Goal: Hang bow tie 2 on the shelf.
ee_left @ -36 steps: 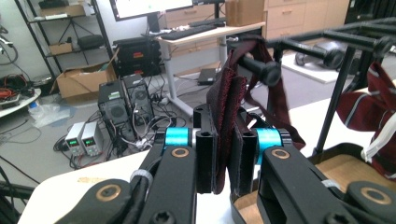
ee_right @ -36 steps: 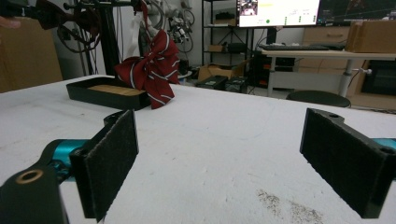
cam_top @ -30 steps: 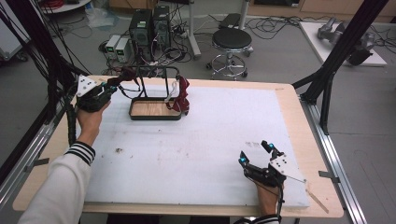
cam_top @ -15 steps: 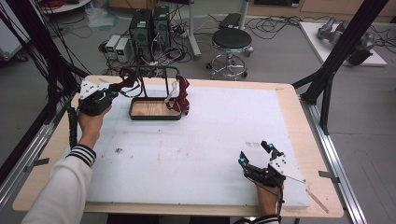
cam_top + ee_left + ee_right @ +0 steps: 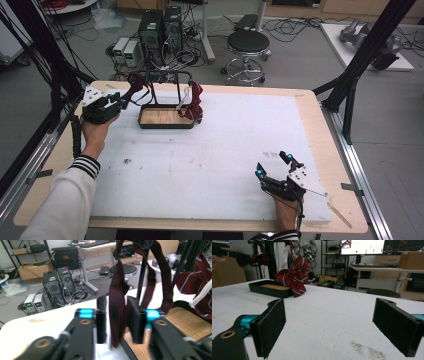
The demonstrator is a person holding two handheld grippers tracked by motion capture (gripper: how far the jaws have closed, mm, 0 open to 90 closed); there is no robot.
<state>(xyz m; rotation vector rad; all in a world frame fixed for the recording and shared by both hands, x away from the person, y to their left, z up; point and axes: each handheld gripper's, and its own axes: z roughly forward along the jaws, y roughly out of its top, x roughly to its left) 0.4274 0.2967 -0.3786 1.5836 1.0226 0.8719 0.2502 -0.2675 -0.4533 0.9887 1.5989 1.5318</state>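
1. At the far left of the bench, the left gripper holds its fingers around a dark maroon strap that hangs from the black rack.
2. Those fingers have just been opening; the strap hangs between them, close to the right-hand pad, with a slim gap showing on the left-hand side, so the pads no longer clamp it.
3. A second length of the same maroon strap loops down just beyond the fingers, to their right in the left gripper view.
4. Below and to the right of the fingers sits the rack's wooden-floored tray with a dark rim.
5. A red striped bow hangs at the tray's far end, well apart from the left fingers and touching the tray's edge.
6. Near the bench's front right corner, the right gripper rests low over the white mat, its fingers spread wide with nothing between them.
7. From the right gripper view, the bow and tray lie far ahead of the fingers, to the left.
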